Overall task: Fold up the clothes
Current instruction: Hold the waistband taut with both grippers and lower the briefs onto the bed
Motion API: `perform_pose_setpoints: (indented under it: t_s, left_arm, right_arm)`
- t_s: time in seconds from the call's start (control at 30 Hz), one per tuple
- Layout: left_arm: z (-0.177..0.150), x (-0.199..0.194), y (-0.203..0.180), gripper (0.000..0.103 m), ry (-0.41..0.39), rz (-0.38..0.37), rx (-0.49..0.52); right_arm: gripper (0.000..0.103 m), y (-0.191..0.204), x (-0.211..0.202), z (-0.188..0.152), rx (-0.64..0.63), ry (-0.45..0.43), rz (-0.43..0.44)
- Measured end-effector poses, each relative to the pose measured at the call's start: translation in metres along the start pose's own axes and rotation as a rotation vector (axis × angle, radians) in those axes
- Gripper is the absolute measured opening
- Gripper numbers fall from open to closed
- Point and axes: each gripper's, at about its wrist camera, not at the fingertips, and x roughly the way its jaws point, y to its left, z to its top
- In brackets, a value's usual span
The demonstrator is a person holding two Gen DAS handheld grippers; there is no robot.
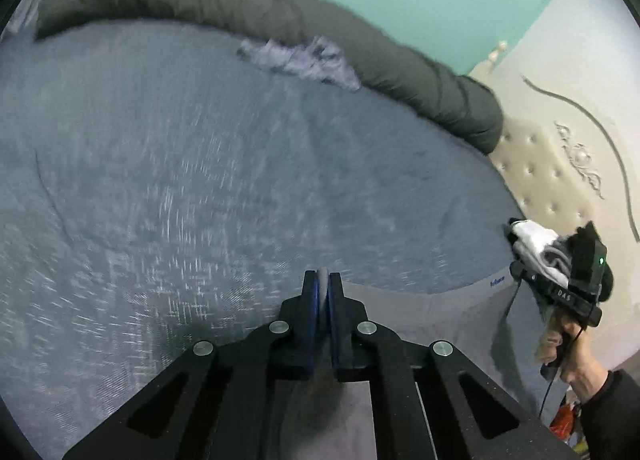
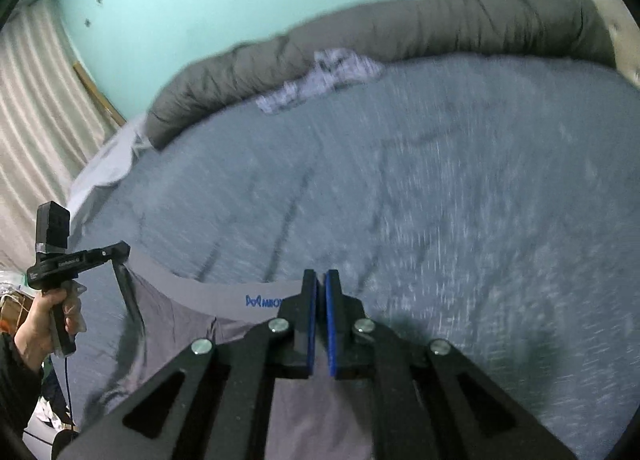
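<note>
Both grippers are clamped on the grey garment's waistband (image 2: 224,292): left gripper (image 1: 322,280) at frame bottom centre, right gripper (image 2: 320,280) likewise. Holding two separated points likely stretches the band flat above the bed (image 1: 180,180) for folding.

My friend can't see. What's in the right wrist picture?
Both grippers hold up a grey garment by its waistband: the right gripper up close, the left gripper further off. Behind lies a blue bed.
</note>
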Motion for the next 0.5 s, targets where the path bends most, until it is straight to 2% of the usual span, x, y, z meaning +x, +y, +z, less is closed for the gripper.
perform_pose_setpoints:
  t_s: [0.4, 0.5]
  left_arm:
    - [0.023, -0.186, -0.097, 0.004, -0.25, -0.036, 0.149]
    - [0.028, -0.219, -0.116, 0.004, -0.305, -0.046, 0.169]
  right_arm:
    - [0.004, 0.087, -0.17, 0.043, -0.151, -0.245, 0.063]
    - [0.004, 0.109, -0.211, 0.049, -0.179, -0.301, 0.074]
